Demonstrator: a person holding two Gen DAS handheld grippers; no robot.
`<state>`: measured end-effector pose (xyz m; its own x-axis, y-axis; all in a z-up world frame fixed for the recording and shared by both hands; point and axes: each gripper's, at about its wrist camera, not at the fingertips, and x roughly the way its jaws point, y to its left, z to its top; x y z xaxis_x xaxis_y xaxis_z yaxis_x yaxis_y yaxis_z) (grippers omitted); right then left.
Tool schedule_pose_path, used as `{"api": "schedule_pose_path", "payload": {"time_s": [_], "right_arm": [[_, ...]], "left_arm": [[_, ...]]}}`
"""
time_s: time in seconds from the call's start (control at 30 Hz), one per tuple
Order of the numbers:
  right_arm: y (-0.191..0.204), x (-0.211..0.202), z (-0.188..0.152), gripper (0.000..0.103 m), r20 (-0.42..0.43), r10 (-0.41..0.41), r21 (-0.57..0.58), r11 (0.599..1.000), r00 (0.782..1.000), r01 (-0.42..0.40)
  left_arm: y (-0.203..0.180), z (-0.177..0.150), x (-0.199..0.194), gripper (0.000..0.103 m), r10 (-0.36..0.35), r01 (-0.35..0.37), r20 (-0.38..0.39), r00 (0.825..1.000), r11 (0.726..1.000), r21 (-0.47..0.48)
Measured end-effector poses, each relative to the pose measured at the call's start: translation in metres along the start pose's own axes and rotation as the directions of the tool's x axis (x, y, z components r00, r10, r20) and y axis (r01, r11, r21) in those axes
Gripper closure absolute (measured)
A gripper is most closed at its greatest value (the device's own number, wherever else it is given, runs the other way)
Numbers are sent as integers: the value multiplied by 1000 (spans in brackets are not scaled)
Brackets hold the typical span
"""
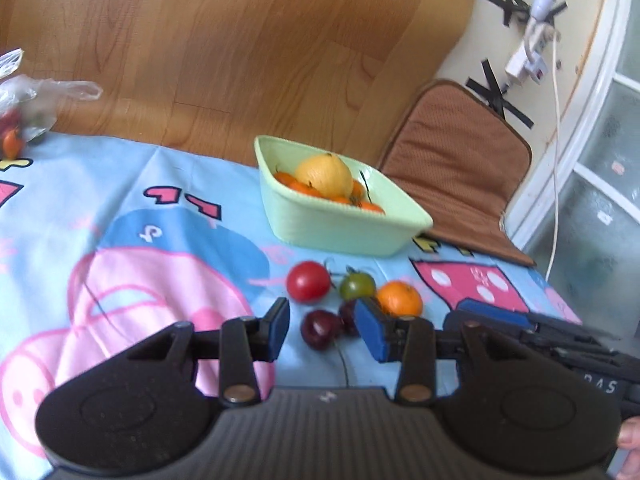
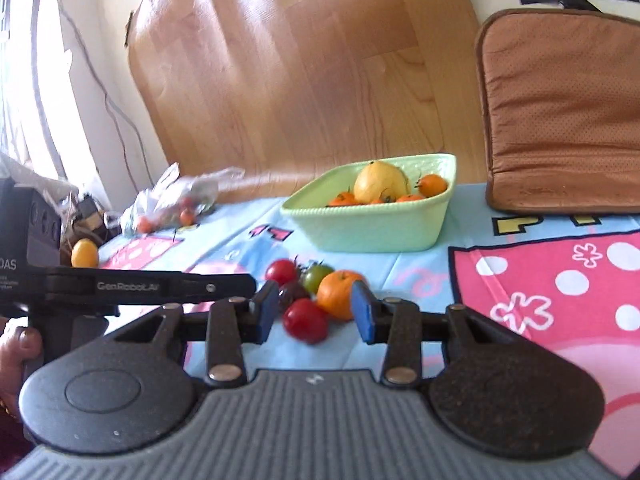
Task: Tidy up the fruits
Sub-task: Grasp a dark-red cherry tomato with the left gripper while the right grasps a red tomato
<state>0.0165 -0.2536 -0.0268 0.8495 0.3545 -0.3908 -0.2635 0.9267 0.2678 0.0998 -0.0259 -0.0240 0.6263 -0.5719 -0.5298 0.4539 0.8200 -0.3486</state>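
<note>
Cartoon-print tablecloth [image 1: 120, 208] lies under me; my left gripper [image 1: 322, 330] and right gripper [image 2: 314, 314] hover low, jaws spread wide, flanking loose fruit [image 2: 308, 292] before the green bowl [image 2: 376, 228].

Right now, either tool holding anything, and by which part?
Nothing held. Left tool and right tool are both open, with the loose fruit lying on the tablecloth ahead of the fingers.

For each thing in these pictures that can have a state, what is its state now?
Left gripper: open, empty, low over the loose fruit.
Right gripper: open, empty, low over the same fruit.
Green bowl: upright, holds a yellow fruit and small oranges.
Plastic bag: lying open, fruit inside.
Loose orange: on the cloth, outside the bowl.
</note>
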Motion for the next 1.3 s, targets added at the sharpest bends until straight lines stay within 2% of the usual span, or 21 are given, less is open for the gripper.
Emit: {"api": "schedule_pose_path", "payload": {"time_s": [0.2, 0.33, 0.37, 0.47, 0.57, 0.67, 0.87, 1.03, 1.1, 1.13, 1.3], "right_arm": [[8, 1, 0, 60, -13, -34, -63, 997, 999, 33], [7, 11, -7, 60, -61, -44, -62, 997, 997, 40], [8, 14, -9, 60, -74, -44, -65, 997, 996, 39], [15, 19, -12, 60, -98, -41, -94, 995, 994, 32], [20, 28, -13, 60, -119, -72, -130, 990, 990, 56], [19, 33, -13, 62, -141, -73, -125, 991, 987, 55], [12, 37, -9, 64, -141, -66, -71, 996, 988, 56], [20, 46, -8, 63, -147, -82, -103, 992, 986, 67], [22, 48, -7, 65, -145, -97, -111, 991, 985, 81], [22, 48, -7, 70, -144, -105, -112, 990, 984, 89], [22, 31, -16, 70, -137, -100, -90, 992, 986, 88]], "left_arm": [[-12, -11, 4, 59, 35, -34, -12, 999, 997, 73], [-14, -12, 8, 65, 51, -49, -25, 998, 995, 85], [-14, -12, 8, 78, 52, -49, -26, 998, 995, 84], [-11, -13, 5, 78, 39, -38, -27, 999, 997, 67], [-8, -19, -3, 78, 26, -24, -23, 999, 998, 51], [-3, -25, -13, 78, 14, -14, -20, 1000, 1000, 19], [-1, -32, -24, 78, 11, -11, -6, 1000, 1000, -1], [0, -38, -31, 78, 20, -19, 8, 1000, 1000, -13], [-2, -39, -33, 78, 29, -29, 22, 999, 1000, -8], [-2, -39, -35, 78, 30, -30, 32, 999, 1000, -4], [-3, -40, -36, 78, 19, -20, 28, 999, 1000, 8]]}}
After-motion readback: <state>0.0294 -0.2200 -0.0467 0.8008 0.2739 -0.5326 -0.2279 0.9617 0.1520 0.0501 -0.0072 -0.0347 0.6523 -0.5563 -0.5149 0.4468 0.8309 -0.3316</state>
